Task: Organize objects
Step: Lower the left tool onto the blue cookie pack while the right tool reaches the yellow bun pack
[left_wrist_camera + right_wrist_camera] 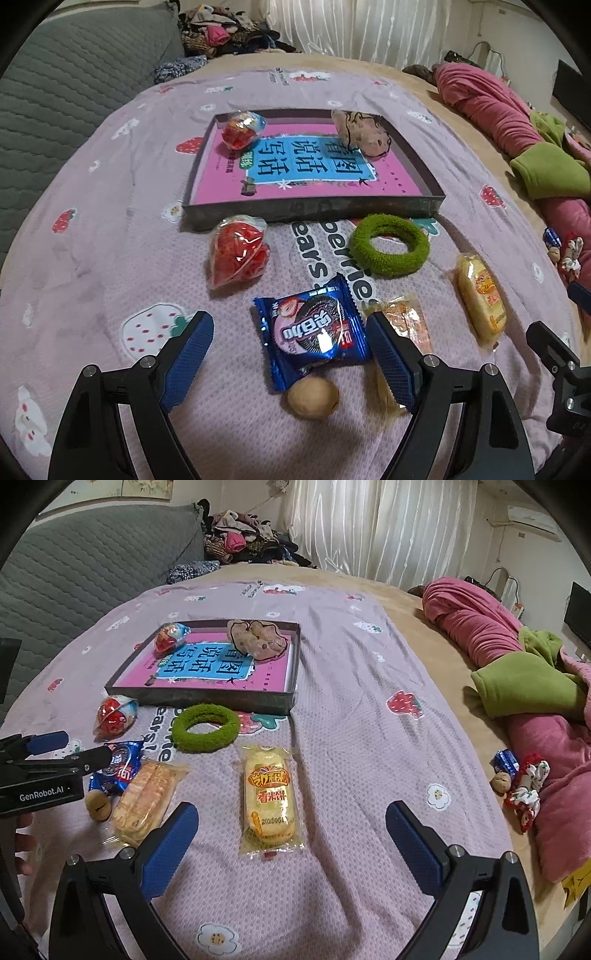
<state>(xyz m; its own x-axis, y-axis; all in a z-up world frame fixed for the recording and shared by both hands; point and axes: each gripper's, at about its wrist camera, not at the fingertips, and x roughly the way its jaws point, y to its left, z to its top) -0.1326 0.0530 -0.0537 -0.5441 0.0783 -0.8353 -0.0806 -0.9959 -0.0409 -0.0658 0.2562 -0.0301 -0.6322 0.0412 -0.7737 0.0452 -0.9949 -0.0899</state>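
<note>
Left wrist view: left tool (290,338) spread over cookie packet (314,332).
Right tool (291,829) spread, empty, above rice cracker (269,797). Walnut (313,397) could be knocked aside.

Orange snack pack (406,325) partly hidden.

A blue cookie packet (314,332), green fuzzy ring (389,244) and pink strawberry-print blanket (110,221).
</note>
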